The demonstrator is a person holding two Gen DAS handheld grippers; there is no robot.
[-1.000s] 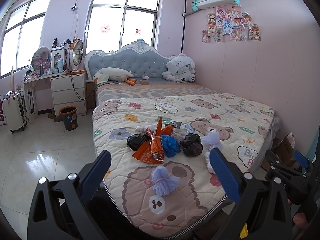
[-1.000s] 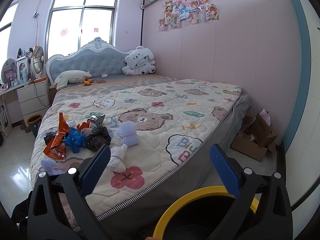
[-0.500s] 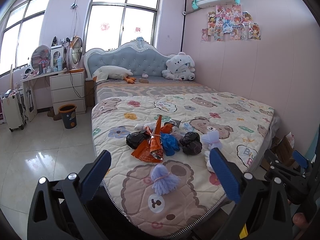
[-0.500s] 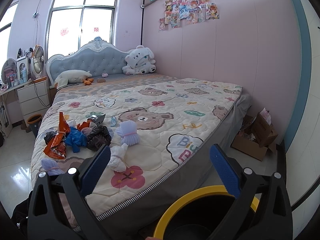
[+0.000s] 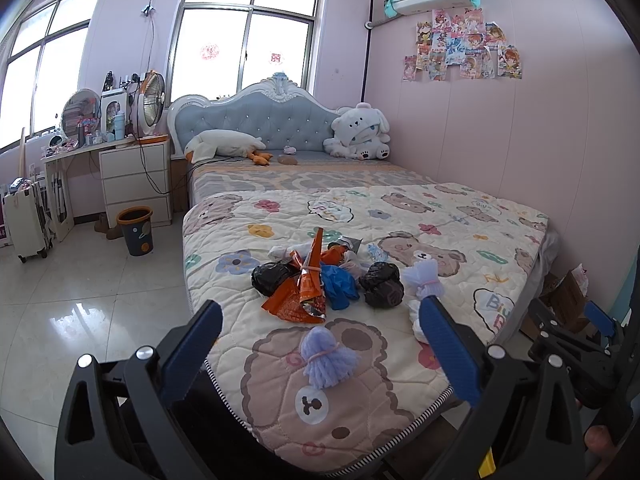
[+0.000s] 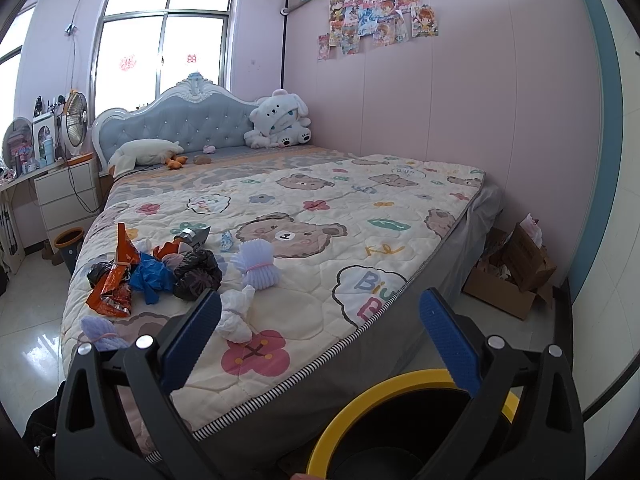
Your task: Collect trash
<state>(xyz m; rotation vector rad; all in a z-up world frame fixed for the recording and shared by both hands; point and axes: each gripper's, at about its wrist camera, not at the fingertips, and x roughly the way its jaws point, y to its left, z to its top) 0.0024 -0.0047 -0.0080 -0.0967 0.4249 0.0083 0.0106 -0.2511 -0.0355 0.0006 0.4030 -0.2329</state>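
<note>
A heap of trash lies on the bear-print quilt (image 5: 440, 216) near the bed's foot: an orange snack wrapper (image 5: 304, 292), a blue crumpled bag (image 5: 338, 286), two black bags (image 5: 382, 284) and a lilac tied bundle (image 5: 326, 358). My left gripper (image 5: 320, 344) is open, held short of the bed's foot corner with the lilac bundle showing between its fingers. The right gripper (image 6: 320, 340) stands open too, above a black bin with a yellow rim (image 6: 360, 404). In the right wrist view the wrapper (image 6: 116, 280), a white wad (image 6: 236, 312) and a second lilac bundle (image 6: 256, 264) lie left of centre.
A small bin with an orange rim (image 5: 136, 230) stands on the tiled floor by white drawers (image 5: 134, 176). A suitcase (image 5: 26, 222) is at far left. An open cardboard box (image 6: 516, 272) sits between the bed's foot and the pink wall. Plush toys rest at the headboard.
Both views have shifted only slightly; the left wrist view has drifted a little closer to the bed. Both grippers stay open and nothing on the quilt has moved.
</note>
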